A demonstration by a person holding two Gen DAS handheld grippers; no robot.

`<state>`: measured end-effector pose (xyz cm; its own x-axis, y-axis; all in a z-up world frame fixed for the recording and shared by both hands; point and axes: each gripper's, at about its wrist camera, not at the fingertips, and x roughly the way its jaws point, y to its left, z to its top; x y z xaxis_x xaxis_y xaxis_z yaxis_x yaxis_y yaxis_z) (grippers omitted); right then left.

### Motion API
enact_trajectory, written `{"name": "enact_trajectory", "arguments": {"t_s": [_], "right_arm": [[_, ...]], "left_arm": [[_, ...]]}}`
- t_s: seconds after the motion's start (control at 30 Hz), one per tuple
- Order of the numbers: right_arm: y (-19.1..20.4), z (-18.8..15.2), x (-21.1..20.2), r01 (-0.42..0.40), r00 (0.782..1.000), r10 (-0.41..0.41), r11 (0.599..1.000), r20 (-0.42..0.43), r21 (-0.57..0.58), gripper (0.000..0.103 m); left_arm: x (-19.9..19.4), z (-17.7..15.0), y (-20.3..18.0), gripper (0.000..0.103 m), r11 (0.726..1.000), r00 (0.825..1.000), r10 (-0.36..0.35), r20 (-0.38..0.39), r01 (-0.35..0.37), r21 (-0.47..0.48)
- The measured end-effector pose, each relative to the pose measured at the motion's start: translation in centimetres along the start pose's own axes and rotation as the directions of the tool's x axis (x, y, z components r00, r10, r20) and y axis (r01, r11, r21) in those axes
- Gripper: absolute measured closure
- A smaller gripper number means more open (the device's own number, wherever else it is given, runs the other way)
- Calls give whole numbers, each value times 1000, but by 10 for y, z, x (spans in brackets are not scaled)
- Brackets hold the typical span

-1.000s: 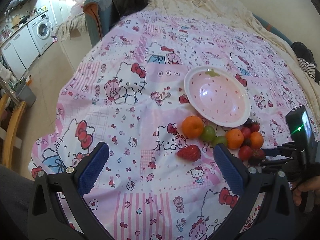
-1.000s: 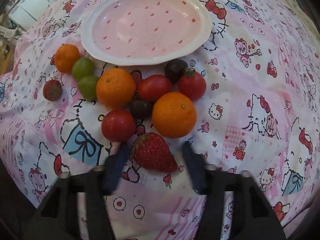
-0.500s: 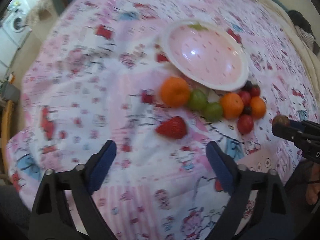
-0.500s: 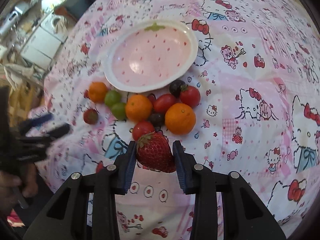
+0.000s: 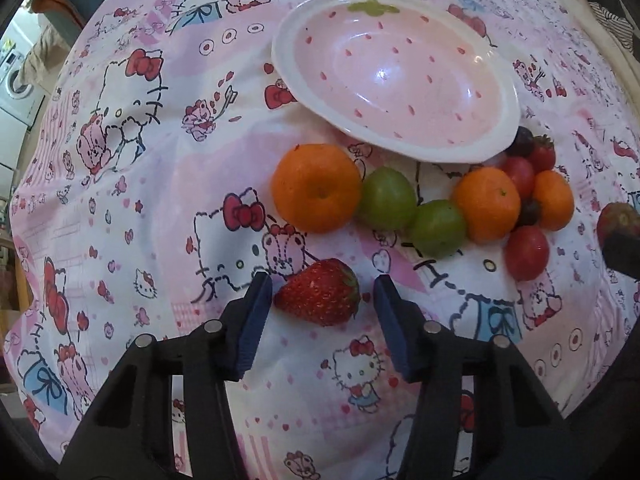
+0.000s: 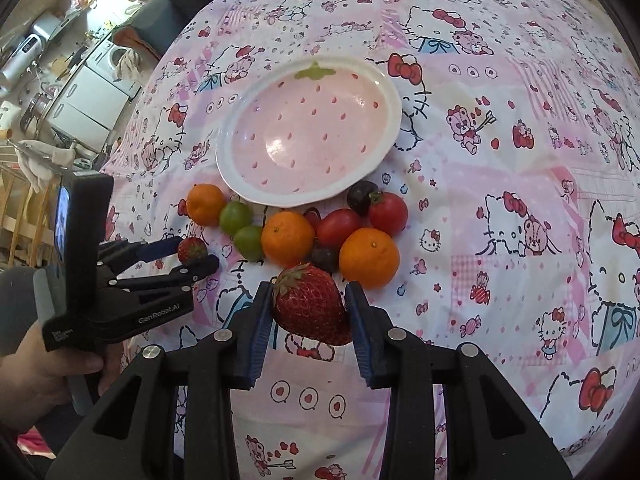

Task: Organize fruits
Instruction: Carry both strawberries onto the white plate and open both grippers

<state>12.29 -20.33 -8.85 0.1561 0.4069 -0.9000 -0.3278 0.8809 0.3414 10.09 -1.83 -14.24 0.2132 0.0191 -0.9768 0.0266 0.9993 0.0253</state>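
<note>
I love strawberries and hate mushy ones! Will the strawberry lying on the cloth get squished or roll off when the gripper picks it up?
The strawberry looks soft, so the closing left gripper, pads either side and not yet pressing, could bruise it if squeezed hard. Its pointed shape and lying on its side suggest it won't roll far. It is probably light.

The left tongs [image 5: 322,294], wide open and high above the bed a second ago, have dropped around a strawberry [image 5: 318,292] on the bedspread and are closing on it. The right tongs [image 6: 308,312] have lifted their own strawberry [image 6: 310,306] clear of the fruit pile.
</note>
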Motion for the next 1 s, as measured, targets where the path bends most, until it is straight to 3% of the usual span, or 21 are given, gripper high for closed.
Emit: {"name": "enact_trajectory", "arguments": {"t_s": [0.2,0.27,0.4,0.43,0.8,1.0], "right_arm": [[1,3,0,-1,1000,1,1000,10,2,65],[0,4,1,-4,1000,4,1000,9,5,65],[1,3,3,3,1000,-3,1000,4,4,65],[1,3,3,4,1000,-4,1000,4,3,65],[2,2,-2,-7,1000,7,1000,26,16,65],[2,20,-17,-21,996,20,1000,91,11,65]], "left_arm": [[4,2,-3,54,999,999,28,24,-28,23],[5,6,3,68,999,999,25,32,-26,25],[1,9,-1,72,999,999,14,42,-15,30],[-4,8,2,77,1000,999,-1,44,-1,28],[-53,12,11,77,997,988,-74,135,74,7],[-77,46,19,77,995,977,-98,191,99,6]]}}
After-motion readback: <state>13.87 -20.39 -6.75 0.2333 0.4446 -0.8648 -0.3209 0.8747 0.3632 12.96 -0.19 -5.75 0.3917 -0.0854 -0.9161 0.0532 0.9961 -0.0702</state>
